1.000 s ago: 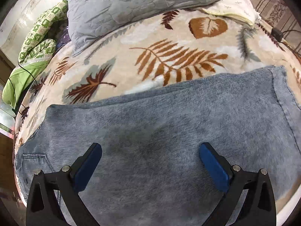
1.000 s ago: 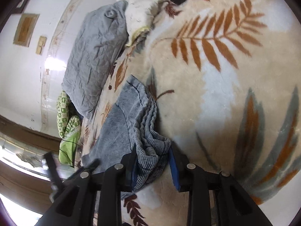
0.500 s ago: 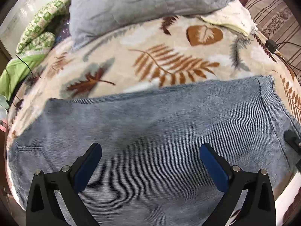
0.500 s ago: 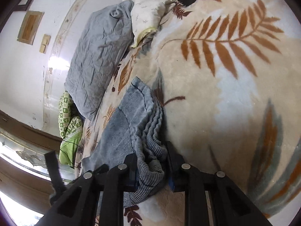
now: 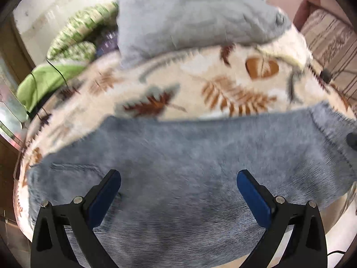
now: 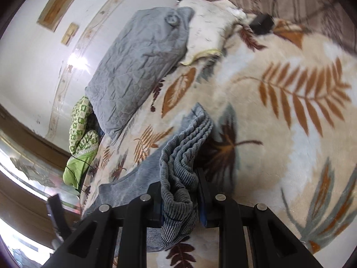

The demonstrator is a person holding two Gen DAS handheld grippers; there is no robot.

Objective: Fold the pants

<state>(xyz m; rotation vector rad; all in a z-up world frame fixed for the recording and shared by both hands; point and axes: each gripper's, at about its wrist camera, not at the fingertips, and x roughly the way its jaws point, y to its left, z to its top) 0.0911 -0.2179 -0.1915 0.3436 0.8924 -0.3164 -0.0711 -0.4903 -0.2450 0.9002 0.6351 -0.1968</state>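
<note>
Blue-grey corduroy pants (image 5: pixel 178 156) lie spread across a leaf-patterned blanket (image 5: pixel 200 84) on a bed. My left gripper (image 5: pixel 178 185) hovers above the pants with its blue pads wide apart and nothing between them; this view is blurred. In the right wrist view my right gripper (image 6: pixel 178 194) is shut on a bunched end of the pants (image 6: pixel 180 178), whose stacked folds rise off the blanket between the jaws. The left gripper's finger (image 6: pixel 55 214) shows at the lower left of that view.
A grey quilted pillow (image 6: pixel 138 67) and a cream pillow (image 6: pixel 207 33) lie at the bed's far end. Green patterned bedding (image 6: pixel 82 129) with a black cable sits by the wall. A black adapter (image 6: pixel 263 23) rests near a striped headboard (image 5: pixel 330 38).
The right gripper's jaws closed on the bunched pants end and lifted it off the blanket. The left gripper rose and drew back, staying open over the pants.
</note>
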